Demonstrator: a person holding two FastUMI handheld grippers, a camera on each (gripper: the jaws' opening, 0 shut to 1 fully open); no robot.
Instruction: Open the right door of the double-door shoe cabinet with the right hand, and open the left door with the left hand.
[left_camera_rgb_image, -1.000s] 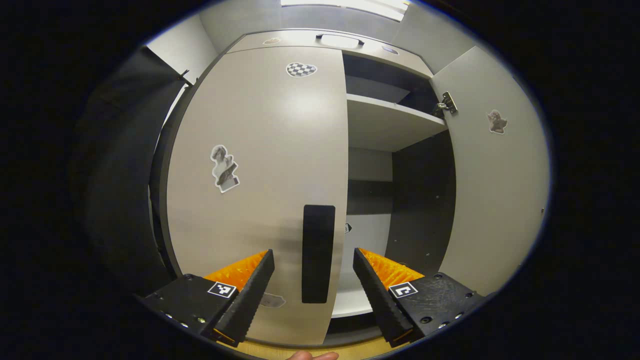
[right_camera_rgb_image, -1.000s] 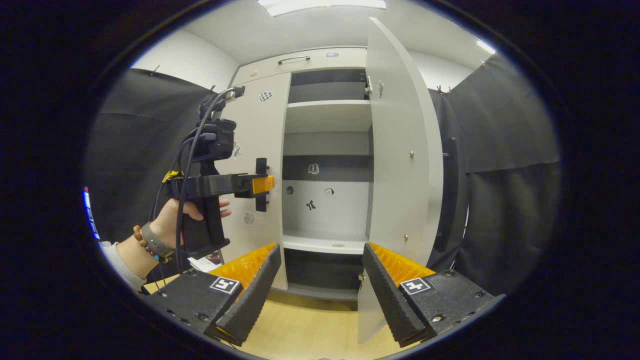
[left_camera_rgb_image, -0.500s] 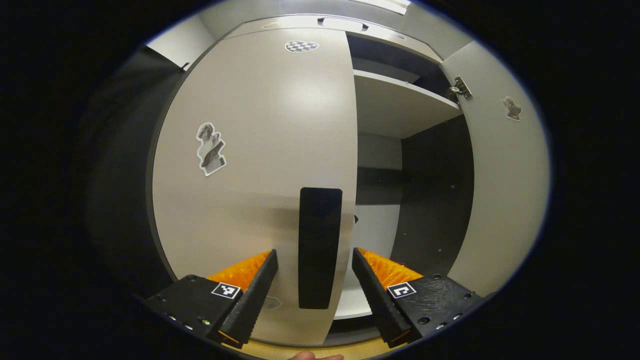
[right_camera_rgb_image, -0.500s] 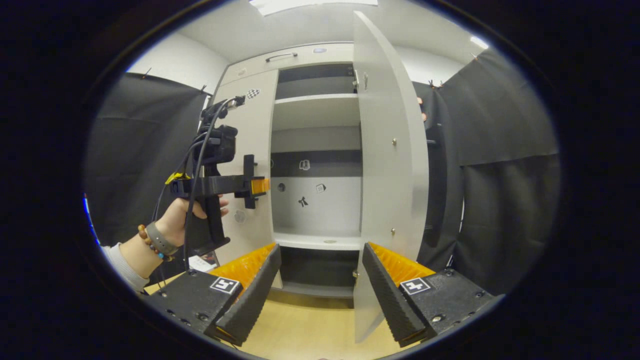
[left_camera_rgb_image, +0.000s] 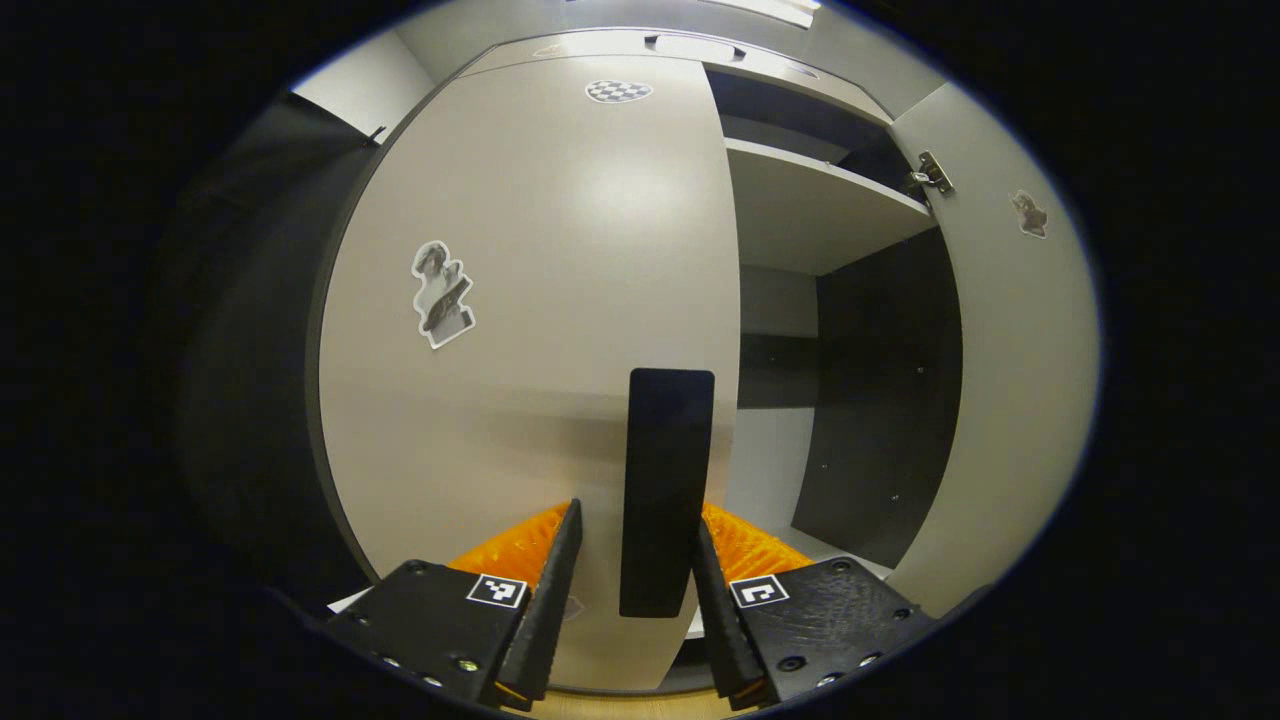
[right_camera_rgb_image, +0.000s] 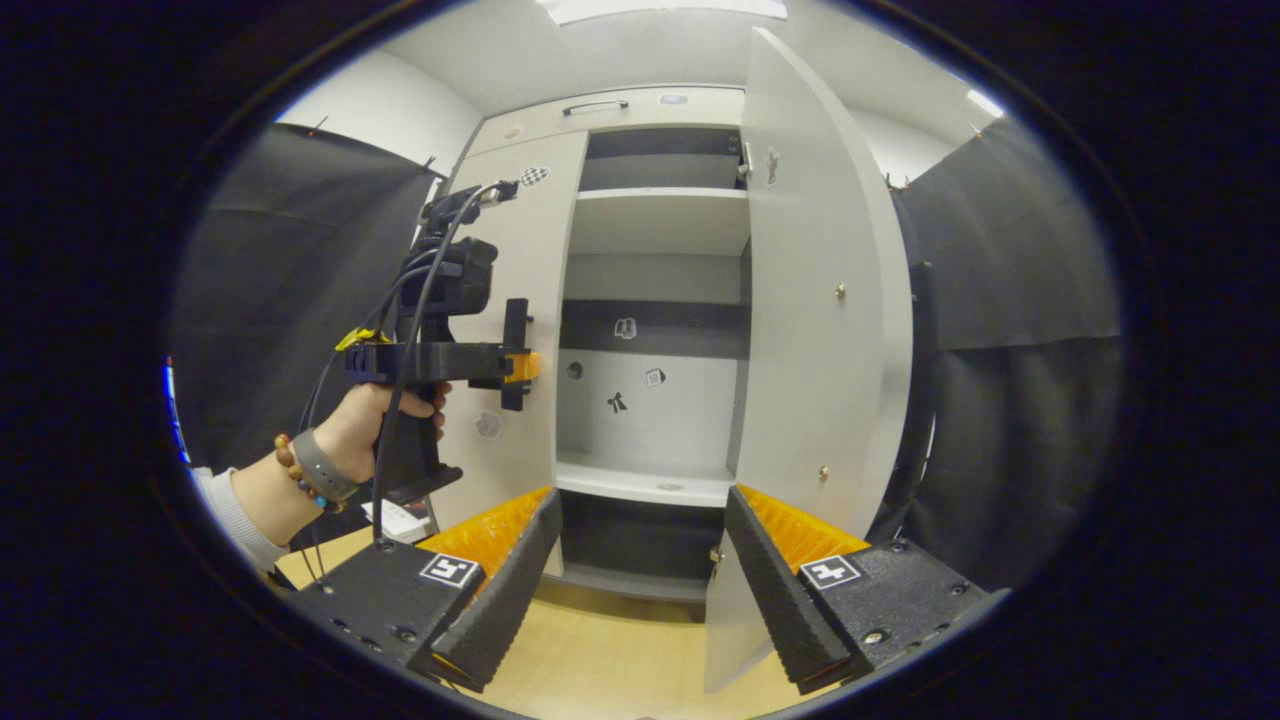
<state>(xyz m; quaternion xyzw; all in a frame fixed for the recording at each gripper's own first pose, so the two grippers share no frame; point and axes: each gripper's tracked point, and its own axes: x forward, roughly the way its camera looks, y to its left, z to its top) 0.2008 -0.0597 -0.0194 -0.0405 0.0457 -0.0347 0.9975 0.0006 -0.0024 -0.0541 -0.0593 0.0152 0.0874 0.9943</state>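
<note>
Shoe cabinet (right_camera_rgb_image: 655, 300) stood at the middle of the right gripper view, pale with a dark interior, on a wooden floor (right_camera_rgb_image: 620, 660). At the left of that view a hand (right_camera_rgb_image: 385, 420) with a beaded bracelet and a grey sleeve held the left gripper (right_camera_rgb_image: 520, 362) level against the left door (right_camera_rgb_image: 520, 300), which was shut. The gripper's tips sat at the door's dark vertical handle (right_camera_rgb_image: 515, 345), near the door's right edge. Right of the door the cabinet's open half showed a shelf (right_camera_rgb_image: 660, 215) near the top and small stickers on the back panel. Farther right, the right door (right_camera_rgb_image: 815, 320) stood swung wide open, its inner face turned to the camera. At the bottom of the frame the right gripper (right_camera_rgb_image: 645, 545) had its fingers spread wide, holding nothing, well apart from the cabinet.

In the left gripper view, the left door (left_camera_rgb_image: 540, 300) filled the left and centre of the frame, with a sticker (left_camera_rgb_image: 441, 293) at its middle left and a checkered one (left_camera_rgb_image: 617, 91) at the top. The dark handle (left_camera_rgb_image: 664, 490) ran down the lower centre. The left gripper (left_camera_rgb_image: 628, 560) had its fingers drawn in close on either side of the handle's lower end; whether they pressed on it could not be told. At the right, the shelf (left_camera_rgb_image: 810, 205) and the open right door (left_camera_rgb_image: 1020, 330) were visible.
</note>
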